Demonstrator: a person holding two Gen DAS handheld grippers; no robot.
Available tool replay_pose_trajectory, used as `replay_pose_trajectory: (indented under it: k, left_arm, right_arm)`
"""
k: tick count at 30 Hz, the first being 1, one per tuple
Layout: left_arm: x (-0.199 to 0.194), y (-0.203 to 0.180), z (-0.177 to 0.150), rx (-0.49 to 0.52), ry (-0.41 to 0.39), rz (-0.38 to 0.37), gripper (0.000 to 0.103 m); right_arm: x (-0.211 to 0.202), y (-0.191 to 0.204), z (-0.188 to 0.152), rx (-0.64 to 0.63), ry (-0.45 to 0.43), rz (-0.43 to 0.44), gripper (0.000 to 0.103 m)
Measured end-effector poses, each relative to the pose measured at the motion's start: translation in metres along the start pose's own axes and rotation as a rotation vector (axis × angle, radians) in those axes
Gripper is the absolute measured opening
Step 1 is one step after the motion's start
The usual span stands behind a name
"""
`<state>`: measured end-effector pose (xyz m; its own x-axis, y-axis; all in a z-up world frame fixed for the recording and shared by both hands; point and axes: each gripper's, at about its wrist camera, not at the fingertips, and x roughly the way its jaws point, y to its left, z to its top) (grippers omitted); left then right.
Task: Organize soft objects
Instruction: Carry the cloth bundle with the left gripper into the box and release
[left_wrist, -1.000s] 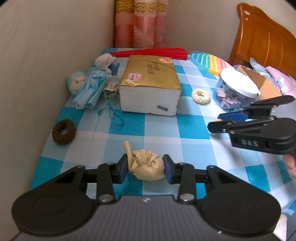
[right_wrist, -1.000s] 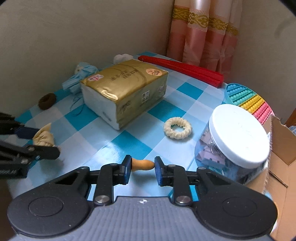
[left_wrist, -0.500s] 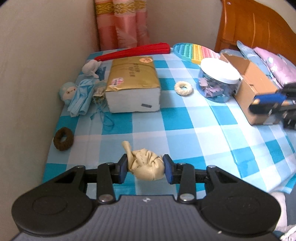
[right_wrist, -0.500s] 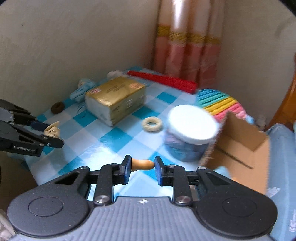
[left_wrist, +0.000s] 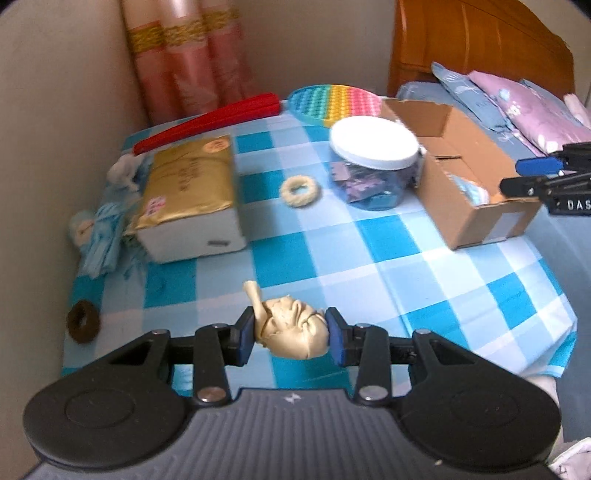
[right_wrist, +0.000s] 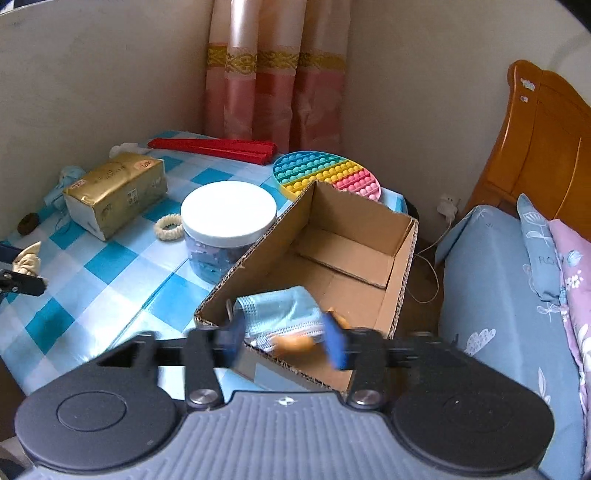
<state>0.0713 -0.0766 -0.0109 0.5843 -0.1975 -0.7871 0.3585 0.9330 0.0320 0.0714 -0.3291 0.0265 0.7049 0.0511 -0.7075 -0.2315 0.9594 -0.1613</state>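
- The left gripper (left_wrist: 291, 334) clamped a beige cloth wad (left_wrist: 291, 332) above the table's near edge.
- The right gripper (right_wrist: 284, 341) hung spread apart over the cardboard box (right_wrist: 400, 266), an orange piece (right_wrist: 295, 343) and blue mask (right_wrist: 284, 314) inside.
- The box sat at the checked tablecloth's (left_wrist: 406, 266) right edge, beside the bed (right_wrist: 498, 295).

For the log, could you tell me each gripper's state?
Left gripper: shut on beige toy.
Right gripper: open above box.
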Motion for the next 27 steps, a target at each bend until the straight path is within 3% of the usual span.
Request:
replay_pose_trajectory:
  k: [10,18,23,27]
  left_arm:
    - [0.004,-0.035,0.031,0.141,0.031,-0.084,0.038]
    - [0.003,-0.076,0.075,0.293,0.044,-0.197,0.038]
    - [0.008,-0.111,0.106,0.399,0.05,-0.243,0.038]
    - [0.018,-0.134,0.133,0.429,0.032,-0.263,0.038]
  right_arm:
    - [-0.018,0.013,-0.017,-0.022,-0.054,0.088,0.091]
    - [-0.024,0.025,-0.034,-0.052,-0.029,0.112,0.098]
    - [-0.027,0.029,-0.038,-0.061,-0.009,0.113,0.101]
    - [-0.031,0.028,-0.04,-0.058,-0.026,0.114,0.103]
